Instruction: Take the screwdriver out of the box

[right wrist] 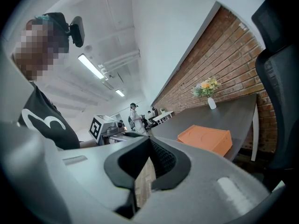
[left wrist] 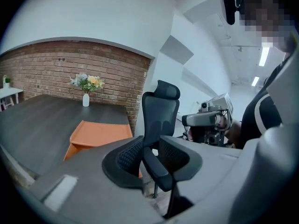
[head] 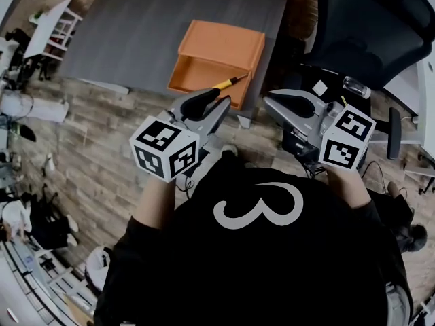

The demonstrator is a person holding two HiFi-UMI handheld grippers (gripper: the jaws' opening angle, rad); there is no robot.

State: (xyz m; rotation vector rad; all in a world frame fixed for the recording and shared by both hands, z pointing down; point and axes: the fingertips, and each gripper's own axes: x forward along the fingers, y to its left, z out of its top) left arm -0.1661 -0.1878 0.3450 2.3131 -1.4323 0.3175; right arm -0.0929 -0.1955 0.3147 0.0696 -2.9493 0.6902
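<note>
The orange box (head: 219, 46) sits at the near edge of the dark grey table (head: 149, 26). A screwdriver (head: 228, 83) with a yellow and black handle lies across the box's front right corner. My left gripper (head: 216, 104) hangs just short of it, over the table edge, open with nothing between its pads. My right gripper (head: 269, 100) is off the table's corner to the right, tips touching and empty. In the left gripper view the box (left wrist: 98, 134) lies left of the parted jaws of the left gripper (left wrist: 152, 146). The right gripper view shows the box (right wrist: 205, 139) right of the right gripper (right wrist: 149, 143). Neither gripper view shows the screwdriver.
A black office chair (head: 367, 39) stands right of the table, close to my right gripper. A white vase of flowers (left wrist: 86, 98) stands at the table's far end by a brick wall (left wrist: 56, 69). Wood-plank floor (head: 88, 128) lies below; white furniture (head: 51, 26) is at far left.
</note>
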